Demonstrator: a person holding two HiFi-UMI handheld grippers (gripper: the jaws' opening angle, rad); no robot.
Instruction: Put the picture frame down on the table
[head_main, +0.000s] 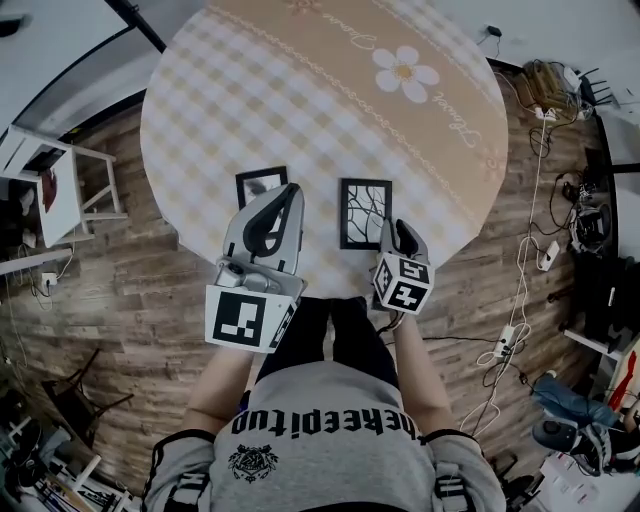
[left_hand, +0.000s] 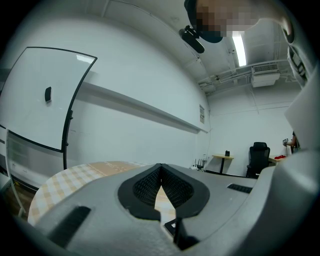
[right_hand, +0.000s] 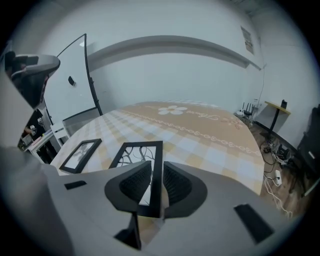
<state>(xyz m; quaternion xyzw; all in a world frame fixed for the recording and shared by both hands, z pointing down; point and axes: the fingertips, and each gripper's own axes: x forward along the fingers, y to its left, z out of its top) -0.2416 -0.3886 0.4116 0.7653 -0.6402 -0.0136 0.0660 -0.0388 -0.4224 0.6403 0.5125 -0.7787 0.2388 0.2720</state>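
While I hold both grippers low over the near edge of the round table (head_main: 158, 165), the head view gives me the order from the left. Farthest left lies a small black frame (head_main: 260, 185), flat on the checked cloth (head_main: 210, 100). The left gripper (left_hand: 160, 170) hangs just to the right of it, covering its near corner from above. Its pads meet at the tips, closed on nothing, and only cloth shows through the slot below where they touch.

Right of that, apart from the small one, is the picture frame (head_main: 365, 212), the black one with a branch pattern behind its glass. It lies flat on the cloth, long side pointing away from me. The right gripper (right_hand: 156, 170) sits at that frame's near right corner.

In the right gripper view its jaws stand narrowly apart, and the frame's right-hand rail runs straight up the gap between them. The left pad covers a strip of the glass; the right pad stands outside the rail, with a thin sliver of cloth showing between. The rail's near end shows deep in the gap, close to the jaw roots — I cannot tell from either view whether a pad touches it.

Beyond the frames the cloth turns to a tan band with a white flower (head_main: 405, 70) printed on it.
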